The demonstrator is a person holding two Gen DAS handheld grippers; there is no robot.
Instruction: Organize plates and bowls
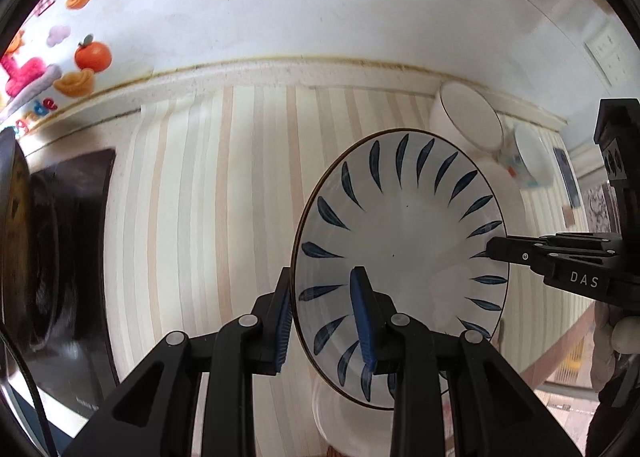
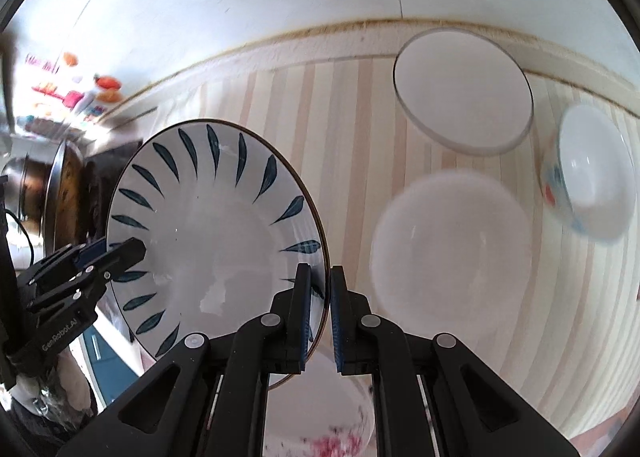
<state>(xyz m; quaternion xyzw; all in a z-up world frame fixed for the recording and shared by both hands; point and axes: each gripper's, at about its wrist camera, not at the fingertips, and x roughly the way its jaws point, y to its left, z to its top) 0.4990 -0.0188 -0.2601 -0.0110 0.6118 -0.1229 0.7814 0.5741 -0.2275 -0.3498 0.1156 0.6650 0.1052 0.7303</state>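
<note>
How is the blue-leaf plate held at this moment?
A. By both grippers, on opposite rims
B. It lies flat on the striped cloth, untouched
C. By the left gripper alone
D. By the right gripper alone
A: the left gripper and right gripper each clamp an opposite rim of the blue-leaf plate, held above the striped cloth.
</note>
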